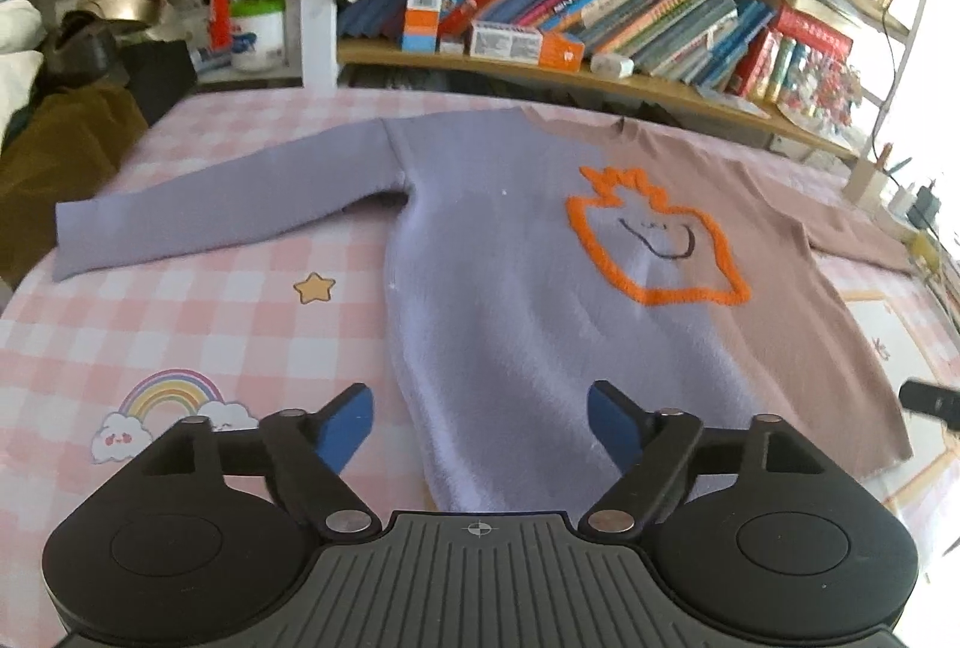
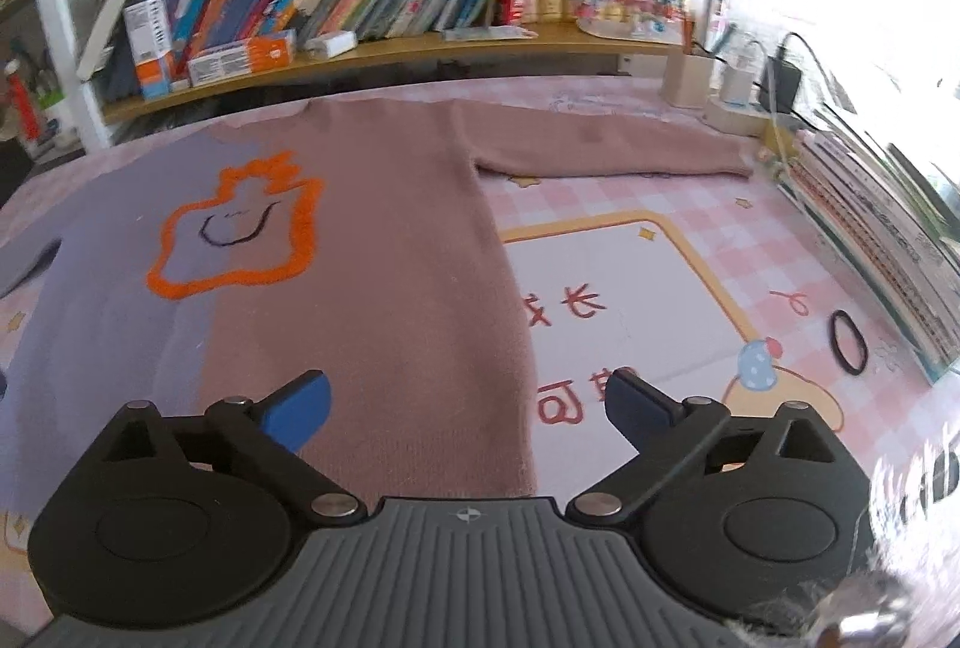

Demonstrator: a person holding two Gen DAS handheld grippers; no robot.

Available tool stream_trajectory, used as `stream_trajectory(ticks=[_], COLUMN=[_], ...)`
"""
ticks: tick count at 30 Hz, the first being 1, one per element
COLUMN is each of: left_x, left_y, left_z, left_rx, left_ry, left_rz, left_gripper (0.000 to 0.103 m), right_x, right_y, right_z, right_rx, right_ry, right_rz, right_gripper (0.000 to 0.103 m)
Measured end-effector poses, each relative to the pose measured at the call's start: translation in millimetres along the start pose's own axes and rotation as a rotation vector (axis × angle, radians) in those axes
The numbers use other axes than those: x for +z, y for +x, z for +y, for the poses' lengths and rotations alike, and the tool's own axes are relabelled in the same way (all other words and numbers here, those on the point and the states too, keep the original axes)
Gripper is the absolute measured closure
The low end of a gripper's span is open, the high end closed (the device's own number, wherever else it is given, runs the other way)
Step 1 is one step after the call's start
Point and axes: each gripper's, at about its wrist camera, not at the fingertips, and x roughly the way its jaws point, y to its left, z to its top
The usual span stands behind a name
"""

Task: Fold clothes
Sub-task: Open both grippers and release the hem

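While both grippers hang low over the near hem, the sweater (image 1: 510,288) lies spread flat, front up, on the pink checked counter (image 1: 210,324), both sleeves stretched straight out to the sides. No fold shows in it anywhere, so it sits opposite to how the task wants it.

The left gripper (image 1: 480,426) has its blue fingers (image 1: 345,429) wide apart with nothing between them, parked above the lilac side's bottom edge. The right gripper (image 2: 468,411) is the same deal: fingers (image 2: 297,411) spread, holding nothing, straddling the brown side's edge down by the hem.

My guess is this is the reach-in-and-grab stage. Whatever comes next needs a clean pinch on a cloth edge, hem corners or a sleeve, without dragging the rest out of line.

Looks-wise it's a soft knit, split down the middle: lilac on one half, dusty brown on the other, with a fuzzy orange outline (image 2: 234,234) on the chest and a little smiley stitched inside. It lies pretty smooth, barely a wrinkle. A black hair tie (image 2: 847,342) sits off to the right, well clear.
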Motion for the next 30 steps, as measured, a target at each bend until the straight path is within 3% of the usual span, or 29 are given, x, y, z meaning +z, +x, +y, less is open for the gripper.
stream_trajectory(ticks=[5,14,24,30], left_x=[-7,-34,-35,-27], left_y=[-10,-34,-43,-35], left_z=[-21,-50,-46,-23], left_rx=[0.041,0.072,0.092,0.079], left_ry=[0.015,0.039,0.028,0.049], left_rz=[0.01,0.02,-0.004,-0.015], left_gripper=[0.011,0.011,0.011,0.01], right_x=[-9,-26,-29,-25], right_y=[-5,-12,-19,-15], right_z=[-6,-24,-21,-3], right_rx=[0.038,0.074,0.095,0.075], right_ry=[-0.044,-0.056,-0.059,-0.023], right_rz=[-0.007,0.004,-0.019,-0.021], right_gripper=[0.0,0.0,0.0,0.0])
